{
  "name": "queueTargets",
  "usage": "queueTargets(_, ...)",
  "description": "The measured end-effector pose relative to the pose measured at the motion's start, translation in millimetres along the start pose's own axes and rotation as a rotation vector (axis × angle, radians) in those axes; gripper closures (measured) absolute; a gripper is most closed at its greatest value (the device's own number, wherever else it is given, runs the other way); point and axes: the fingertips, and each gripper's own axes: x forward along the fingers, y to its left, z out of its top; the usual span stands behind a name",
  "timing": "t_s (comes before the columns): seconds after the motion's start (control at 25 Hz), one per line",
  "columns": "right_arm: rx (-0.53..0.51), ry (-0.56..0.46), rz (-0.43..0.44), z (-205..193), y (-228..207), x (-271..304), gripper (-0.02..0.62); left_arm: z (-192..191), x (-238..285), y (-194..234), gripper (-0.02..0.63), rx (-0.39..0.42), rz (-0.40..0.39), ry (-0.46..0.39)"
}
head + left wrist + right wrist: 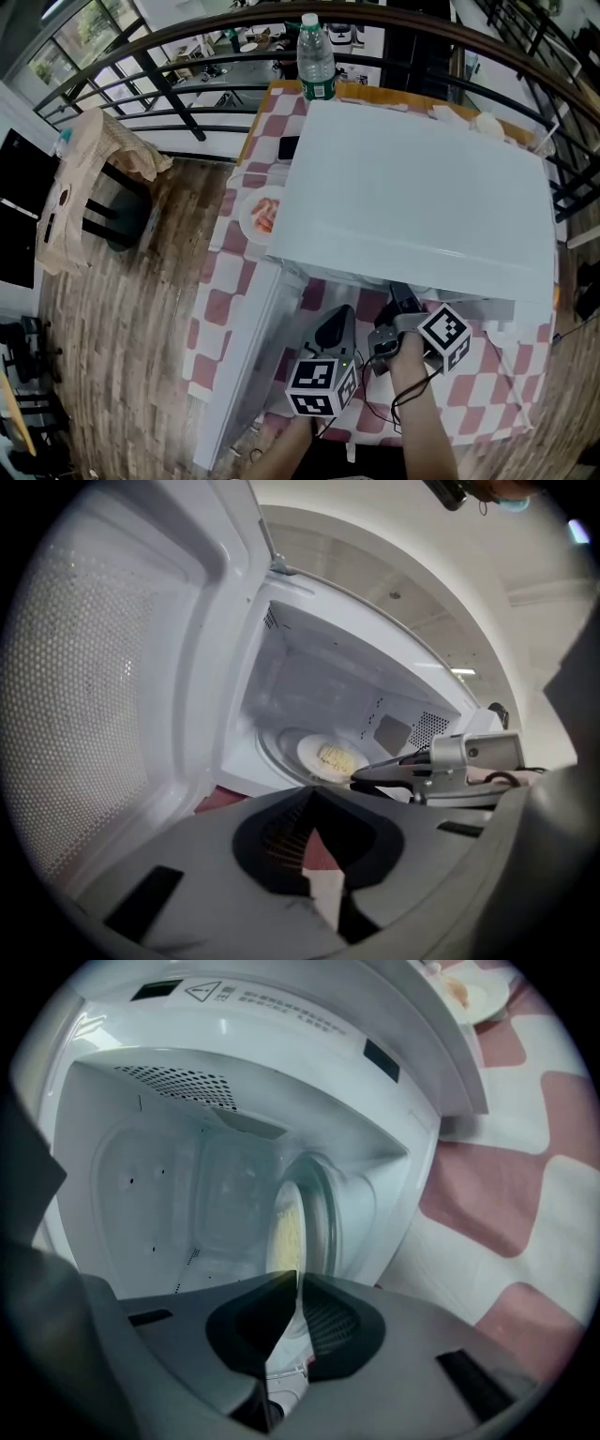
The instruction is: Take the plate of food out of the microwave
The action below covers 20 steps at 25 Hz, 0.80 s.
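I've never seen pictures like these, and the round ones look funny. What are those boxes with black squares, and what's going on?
A person holds two grabbing tools; the patterned cubes are part of them. The head view looks down at a microwave on a checked table, with a bottle behind and a second plate beside it. The other two pictures come from cameras on the tools. Inside the open microwave sits a plate of yellow food. The right tool is closing its jaws with the plate's rim between them. The left tool is shut and empty.
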Motion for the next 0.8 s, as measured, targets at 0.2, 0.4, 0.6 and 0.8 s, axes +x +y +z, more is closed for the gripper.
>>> queueTargets(0.2,0.021,-0.008,0.000,1,-2,-2,0.575,-4,-3,2,0.594,-0.003,0.008,0.005)
queueTargets(0.4,0.029,-0.004,-0.005,-1,-5,-13,0.575,-6,-7,0,0.594,-0.003,0.006,0.007)
queueTargets(0.6,0.005,-0.002,0.004,-3,-7,-25,0.574,-6,-8,-5,0.595,-0.018,-0.006,-0.003)
queueTargets(0.8,-0.014,-0.005,0.014,1,-7,-36,0.574,-13,-3,-14,0.595,-0.038,-0.019,0.013)
